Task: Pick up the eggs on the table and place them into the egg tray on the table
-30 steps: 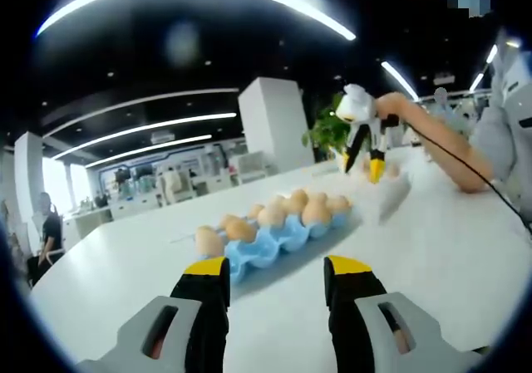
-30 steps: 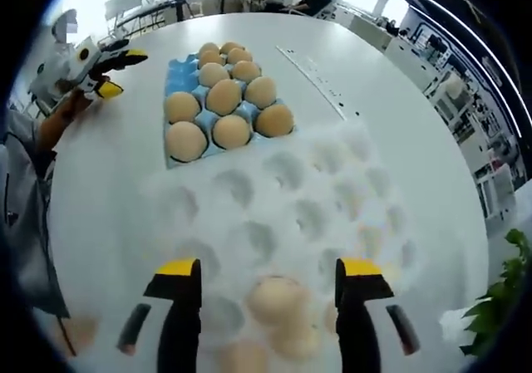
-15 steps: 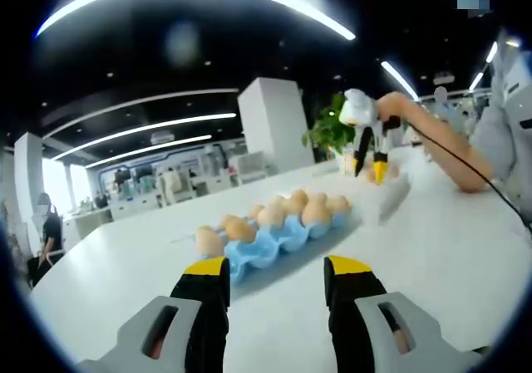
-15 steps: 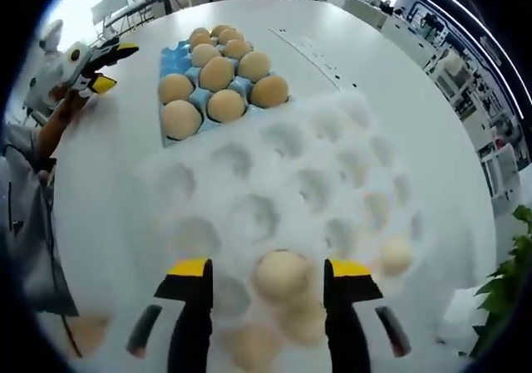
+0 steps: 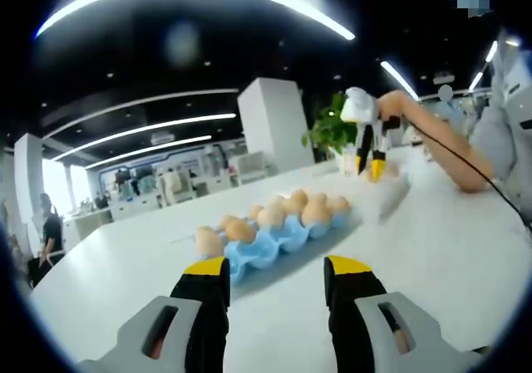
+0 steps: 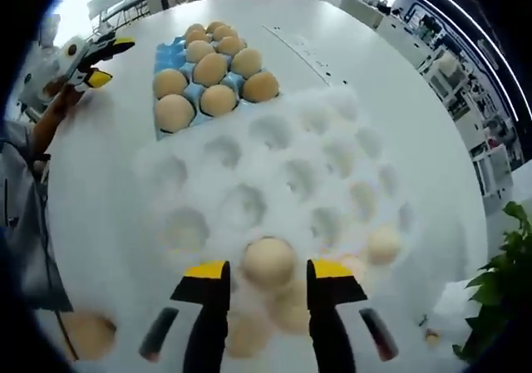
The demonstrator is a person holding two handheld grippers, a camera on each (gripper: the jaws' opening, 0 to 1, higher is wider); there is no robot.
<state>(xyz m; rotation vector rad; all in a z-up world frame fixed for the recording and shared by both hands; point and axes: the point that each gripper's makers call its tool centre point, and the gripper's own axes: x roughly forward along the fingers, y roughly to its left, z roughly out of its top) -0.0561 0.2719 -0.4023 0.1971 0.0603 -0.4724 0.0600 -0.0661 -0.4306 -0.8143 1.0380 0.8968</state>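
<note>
Right gripper (image 6: 268,272) hangs over the white egg tray (image 6: 274,174), its jaws close on either side of an egg (image 6: 268,262) — touching or not, I can't tell — the egg low over a near cup, I'd say so it can seat. The blue carton (image 6: 170,57) sits just beyond, full of eggs. Left gripper (image 5: 278,275) waits low with jaws spread, nothing between them — well apart, probably clearing room.

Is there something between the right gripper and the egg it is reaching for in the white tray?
Nothing visible. In the right gripper view, the right gripper has its jaws on either side of the egg, over the white tray, with no object between. Whether they touch it cannot be told.
</note>
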